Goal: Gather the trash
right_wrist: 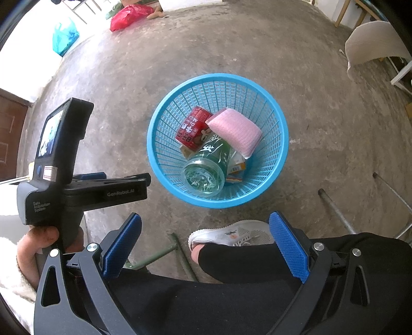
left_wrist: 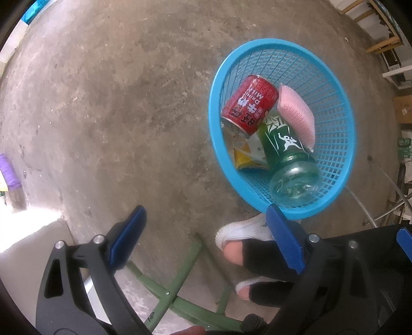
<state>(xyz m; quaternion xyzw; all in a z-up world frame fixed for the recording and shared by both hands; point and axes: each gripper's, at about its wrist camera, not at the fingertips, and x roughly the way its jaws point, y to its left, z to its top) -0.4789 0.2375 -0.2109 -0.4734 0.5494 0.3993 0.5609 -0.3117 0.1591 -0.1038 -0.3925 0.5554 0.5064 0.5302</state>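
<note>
A blue mesh basket (left_wrist: 332, 85) (right_wrist: 278, 144) stands on the concrete floor. Inside lie a red drink can (left_wrist: 248, 105) (right_wrist: 191, 128), a green glass bottle (left_wrist: 288, 154) (right_wrist: 209, 162), a pink sponge (left_wrist: 296, 113) (right_wrist: 235, 131) and a yellow wrapper (left_wrist: 244, 157) (right_wrist: 237, 167). My left gripper (left_wrist: 206, 232) hovers open and empty just short of the basket's near rim; its body (right_wrist: 85, 190) shows from the side in the right wrist view. My right gripper (right_wrist: 203, 242) is open and empty above a person's leg, with the basket ahead of it.
A person's white shoe (left_wrist: 244, 229) (right_wrist: 231, 234) and black trouser leg (right_wrist: 244, 255) sit right below the basket. A green metal frame (left_wrist: 175, 286) lies near the feet. Metal poles (right_wrist: 337, 211), a beige chair (right_wrist: 373, 43) and red and blue bags (right_wrist: 128, 15) ring the floor.
</note>
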